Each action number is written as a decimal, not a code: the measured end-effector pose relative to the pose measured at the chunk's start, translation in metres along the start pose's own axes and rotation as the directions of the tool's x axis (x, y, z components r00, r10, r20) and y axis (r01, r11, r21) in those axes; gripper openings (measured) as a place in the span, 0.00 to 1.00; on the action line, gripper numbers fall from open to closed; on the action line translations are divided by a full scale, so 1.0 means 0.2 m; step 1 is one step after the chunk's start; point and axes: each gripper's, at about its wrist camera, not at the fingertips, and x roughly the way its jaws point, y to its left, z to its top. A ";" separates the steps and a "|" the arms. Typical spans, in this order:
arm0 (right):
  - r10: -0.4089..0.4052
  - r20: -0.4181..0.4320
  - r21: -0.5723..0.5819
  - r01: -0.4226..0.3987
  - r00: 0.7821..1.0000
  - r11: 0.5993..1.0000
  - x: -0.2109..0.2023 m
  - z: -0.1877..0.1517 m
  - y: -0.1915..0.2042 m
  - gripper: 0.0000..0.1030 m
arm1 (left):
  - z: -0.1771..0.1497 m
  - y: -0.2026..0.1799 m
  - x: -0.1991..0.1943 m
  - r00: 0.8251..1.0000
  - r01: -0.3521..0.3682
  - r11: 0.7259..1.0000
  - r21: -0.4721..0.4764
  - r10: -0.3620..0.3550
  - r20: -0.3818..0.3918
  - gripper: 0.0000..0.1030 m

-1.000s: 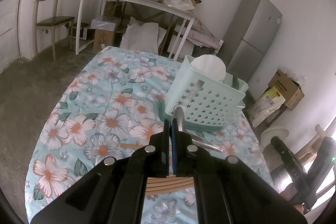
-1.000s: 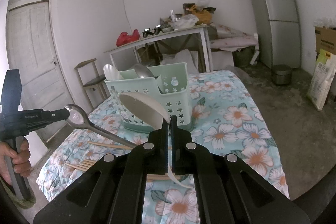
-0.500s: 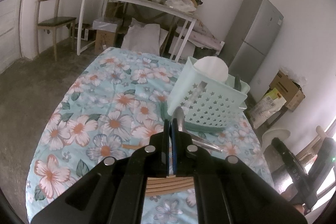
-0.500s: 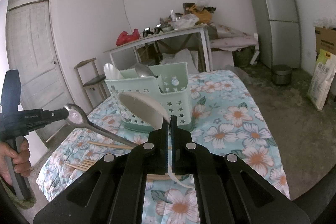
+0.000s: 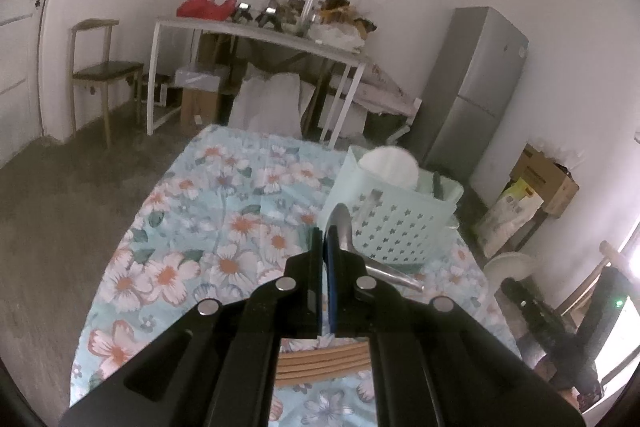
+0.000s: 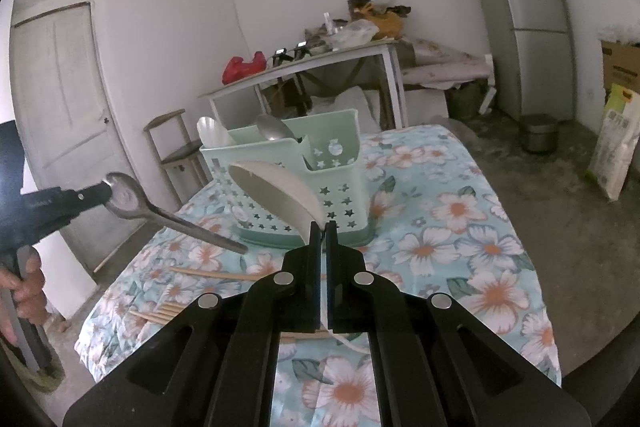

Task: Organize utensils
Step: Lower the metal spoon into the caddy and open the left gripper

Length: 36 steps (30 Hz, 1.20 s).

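Note:
A mint-green utensil basket (image 5: 396,231) (image 6: 340,163) with star holes stands on the floral tablecloth (image 5: 224,227). A white spoon (image 5: 390,167) and a metal spoon (image 6: 272,129) stand in it. My left gripper (image 5: 326,231) (image 6: 106,193) is shut on a metal spoon (image 5: 340,223) (image 6: 128,201) at its bowl, and the handle slants down towards the table. My right gripper (image 6: 323,225) is shut on a white spoon (image 6: 276,195), bowl up, in front of the basket. Wooden chopsticks (image 5: 320,359) (image 6: 212,273) lie on the cloth.
A person's hand (image 6: 24,287) holds the left gripper beyond the table's left edge. Behind the table stand a cluttered white table (image 5: 260,35), a chair (image 5: 104,75), a grey fridge (image 6: 524,19) and a cardboard box (image 5: 544,179). A door (image 6: 60,99) is at the left.
My left gripper has risen with the metal spoon, whose bowl now sits higher against the basket. The right gripper and its white spoon have stayed put.

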 end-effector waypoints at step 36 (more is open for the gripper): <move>0.002 -0.008 -0.011 -0.002 1.000 1.000 -0.01 0.00 0.01 0.00 | 0.34 -0.48 0.18 0.899 -0.389 0.653 0.649 0.118 0.421 0.01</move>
